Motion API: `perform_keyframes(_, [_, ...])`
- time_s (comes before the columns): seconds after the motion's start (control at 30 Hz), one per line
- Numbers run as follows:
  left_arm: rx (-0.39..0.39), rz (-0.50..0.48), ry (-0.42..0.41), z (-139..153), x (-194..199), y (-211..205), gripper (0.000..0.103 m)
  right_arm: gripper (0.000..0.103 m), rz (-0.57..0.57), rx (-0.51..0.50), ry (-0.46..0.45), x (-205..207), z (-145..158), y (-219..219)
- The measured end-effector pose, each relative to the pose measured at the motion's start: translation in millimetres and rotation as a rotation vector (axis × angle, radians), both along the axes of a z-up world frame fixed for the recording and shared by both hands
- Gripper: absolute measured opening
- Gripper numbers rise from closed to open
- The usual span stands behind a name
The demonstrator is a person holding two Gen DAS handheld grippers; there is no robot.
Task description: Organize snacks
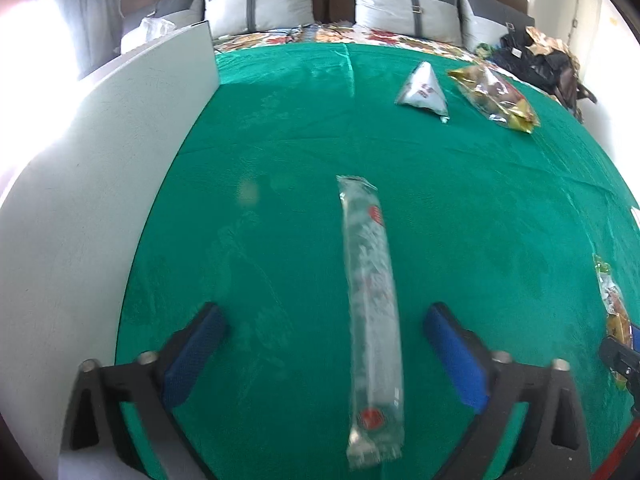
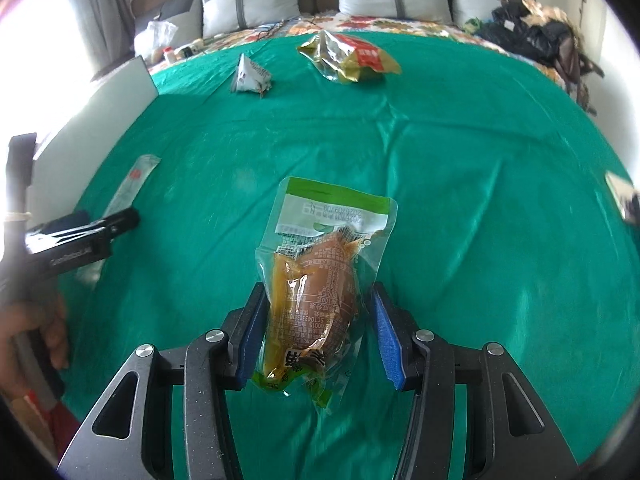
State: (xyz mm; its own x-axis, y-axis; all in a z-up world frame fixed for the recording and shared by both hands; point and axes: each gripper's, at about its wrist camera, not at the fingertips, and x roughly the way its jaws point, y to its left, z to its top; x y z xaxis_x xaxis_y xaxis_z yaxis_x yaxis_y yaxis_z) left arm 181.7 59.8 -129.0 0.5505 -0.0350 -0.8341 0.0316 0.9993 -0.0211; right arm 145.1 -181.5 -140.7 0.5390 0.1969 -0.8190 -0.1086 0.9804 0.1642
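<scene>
snacks lie scattered on the green bed cover [image 1: 280, 140]. left hand-held gripper [image 1: 324, 320] is spread, pads clear of the long clear stick packet [image 1: 370, 300] lying between them. right hand-held gripper [image 2: 316, 320] pinches the green-topped pouch [image 2: 320, 280] of brown food; a white triangular packet [image 2: 250, 74] and yellow bag [image 2: 352, 58] lie farther up, near the pillows [image 2: 248, 0].

Long clear snack tube [image 1: 370, 312] on green cloth [image 1: 280, 140] — between wide-apart left tongs [image 1: 325, 340], untouched
</scene>
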Motion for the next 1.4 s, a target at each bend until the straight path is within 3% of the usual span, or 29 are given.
perform_keyframes(0.03, [0.0,-0.017,-0.007,4,-4,-2,0.05,0.052,-0.005,0.025,0.007,-4,1,-6])
perform_keyframes(0.1, [-0.018,-0.054,0.007,9,-8,-5,0.019,0.052,-0.02,0.089,0.022,-8,2,-16])
perform_keyframes(0.2, [-0.196,-0.048,0.05,12,-14,9,0.018,0.052,-0.057,0.24,0.054,-11,1,-31])
perform_keyframes(0.33, [-0.396,-0.017,0.055,20,-36,29,0.018,0.052,-0.076,0.583,0.121,-9,-9,-46])
perform_keyframes(0.47, [-0.554,0.01,0.02,43,-61,51,0.018,0.052,-0.037,0.576,0.102,-6,3,-28])
perform_keyframes(0.57, [-0.611,0.016,-0.055,79,-74,76,0.018,0.052,0.052,0.545,0.069,1,28,8])
perform_keyframes(0.67, [-0.596,0.052,-0.138,110,-86,110,0.018,0.052,0.187,0.513,0.012,8,66,66])
perform_keyframes(0.8, [-0.474,0.185,-0.198,131,-100,173,0.018,0.052,0.407,0.463,-0.066,10,116,165])
perform_keyframes(0.9, [-0.393,0.308,-0.181,127,-106,224,0.018,0.053,0.558,0.412,-0.098,8,139,245])
perform_keyframes(1.0, [-0.314,0.388,-0.139,113,-108,257,0.019,0.054,0.66,0.347,-0.111,1,140,312])
perform_keyframes(1.07, [-0.271,0.455,-0.092,101,-110,274,0.031,0.067,0.708,0.286,-0.091,-6,129,346])
perform_keyframes(1.1, [-0.27,0.48,-0.08,93,-120,281,0.053,0.07,0.723,0.245,-0.067,-6,121,362])
perform_keyframes(1.13, [-0.275,0.504,-0.08,89,-124,285,0.072,0.07,0.735,0.219,-0.043,-10,113,366])
perform_keyframes(1.17, [-0.282,0.528,-0.097,88,-133,288,0.078,0.07,0.736,0.204,-0.03,-10,108,368])
perform_keyframes(1.3, [-0.294,0.548,-0.152,97,-146,279,0.081,0.075,0.699,0.204,-0.109,-24,111,313])
perform_keyframes(1.4, [-0.292,0.49,-0.182,115,-138,245,0.081,0.082,0.606,0.115,-0.209,-23,110,246])
